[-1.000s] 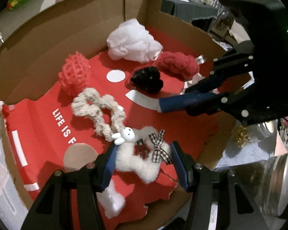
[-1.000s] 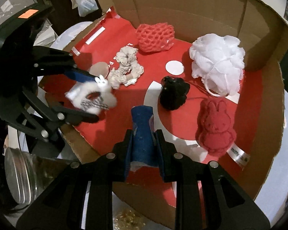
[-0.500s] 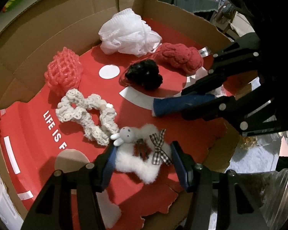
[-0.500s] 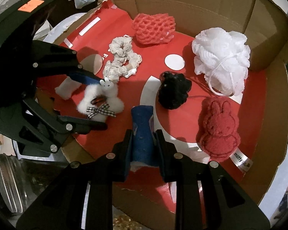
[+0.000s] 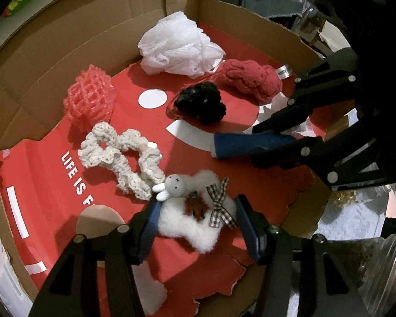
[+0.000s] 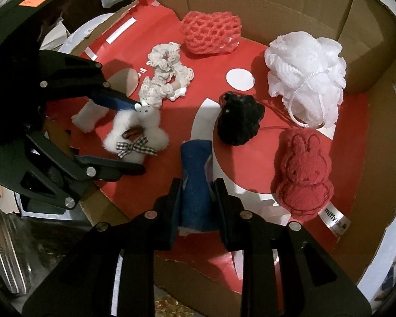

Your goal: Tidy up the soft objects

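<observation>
Your left tool (image 5: pixel 196 218) sits at the bottom centre of the left wrist view with its two blue-padded fingers on either side of a fluffy white scrunchie (image 5: pixel 195 219), which carries a small white bunny head, a checked bow and a reddish clip; the pads press its sides, so the tool is pinching the scrunchie, which rests low over the red floor of the cardboard box (image 5: pixel 66 52). In the right wrist view that same scrunchie (image 6: pixel 136 137) shows at middle left, between the fingers of the left tool (image 6: pixel 129 134). Your right tool (image 6: pixel 196 198) is at the bottom centre of its own view, fingers pressed against a blue foam piece (image 6: pixel 196 174) that stands up between them; in the left wrist view the right tool (image 5: pixel 277 142) reaches in from the right edge with the blue foam piece (image 5: pixel 248 145) sticking out toward the centre. Spread over the box floor lie the other soft things: a cream crochet scrunchie (image 5: pixel 121 158) just above the left tool and touching the bunny head, a coral net pouf (image 5: pixel 89 97) at middle left, a white bath pouf (image 5: pixel 179 45) at upper centre against the back wall, a black scrunchie (image 5: pixel 200 103) in the centre, and a red bunny-shaped sponge (image 5: pixel 253 82) to its upper right.
</observation>
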Demonstrator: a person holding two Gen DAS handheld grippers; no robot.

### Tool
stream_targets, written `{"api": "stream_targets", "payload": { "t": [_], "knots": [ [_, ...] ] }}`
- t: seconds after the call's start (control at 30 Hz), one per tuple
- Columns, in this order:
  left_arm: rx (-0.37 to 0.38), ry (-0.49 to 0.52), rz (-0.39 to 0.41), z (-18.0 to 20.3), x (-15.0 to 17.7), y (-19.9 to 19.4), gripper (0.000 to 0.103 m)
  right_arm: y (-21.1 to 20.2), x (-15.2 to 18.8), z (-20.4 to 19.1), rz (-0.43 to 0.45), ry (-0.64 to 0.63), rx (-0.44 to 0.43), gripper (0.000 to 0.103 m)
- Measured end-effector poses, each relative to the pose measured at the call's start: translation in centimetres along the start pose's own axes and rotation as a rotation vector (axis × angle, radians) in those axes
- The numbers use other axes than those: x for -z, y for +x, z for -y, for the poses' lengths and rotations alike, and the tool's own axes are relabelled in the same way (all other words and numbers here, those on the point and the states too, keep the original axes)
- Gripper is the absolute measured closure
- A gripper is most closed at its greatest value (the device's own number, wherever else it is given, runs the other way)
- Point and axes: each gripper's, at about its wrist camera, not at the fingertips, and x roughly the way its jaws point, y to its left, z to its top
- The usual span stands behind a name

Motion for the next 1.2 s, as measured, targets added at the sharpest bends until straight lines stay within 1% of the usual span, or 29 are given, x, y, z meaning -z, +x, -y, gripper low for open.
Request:
{"api": "stream_targets", "payload": {
  "t": [0.23,0.33,0.37,0.4,0.43,0.57,0.63,0.73,0.77,0.8,0.87,1.0,1.2],
  "knots": [
    [0.009,-0.043,0.032,-0.8,0.4,-0.6,0.034,-0.1,0.2,0.3,0.012,0.023,0.007,0.078],
    [0.004,-0.058,0.055,-1.1,0.7,-1.2,0.030,-0.3,0.2,0.5,0.021,0.024,0.025,0.070],
    [0.001,-0.065,0.064,-1.2,0.9,-1.5,0.030,-0.5,0.2,0.5,0.032,0.026,0.033,0.056],
    [-0.002,-0.074,0.070,-1.3,1.1,-1.7,0.030,-0.9,0.3,0.6,0.048,0.031,0.036,0.040],
    [-0.006,-0.092,0.079,-1.5,1.3,-2.1,0.029,-1.3,0.3,0.6,0.063,0.034,0.040,0.038],
    [-0.018,-0.163,0.126,-2.5,2.6,-3.9,0.019,-3.1,0.6,0.2,0.105,0.049,0.071,0.038],
    [-0.025,-0.211,0.161,-2.9,3.3,-5.1,0.016,-4.1,0.8,-0.3,0.127,0.060,0.095,0.038],
    [-0.036,-0.294,0.215,-3.3,4.6,-7.1,0.009,-5.6,1.3,-0.7,0.151,0.112,0.125,0.037],
    [-0.040,-0.315,0.230,-3.1,4.8,-7.6,0.005,-6.0,1.6,-0.7,0.163,0.138,0.134,0.033],
    [-0.046,-0.337,0.241,-3.2,5.2,-8.0,0.004,-6.5,1.9,-0.8,0.176,0.168,0.143,0.028],
    [-0.057,-0.366,0.255,-2.4,5.2,-8.5,0.003,-7.2,2.7,-0.7,0.195,0.213,0.161,0.026],
    [-0.105,-0.435,0.298,-2.0,6.3,-9.0,0.000,-7.4,3.6,-1.2,0.225,0.287,0.205,0.026],
    [-0.180,-0.479,0.294,-1.6,7.2,-8.3,0.000,-6.8,4.7,-1.5,0.250,0.341,0.238,0.026]
  ]
}}
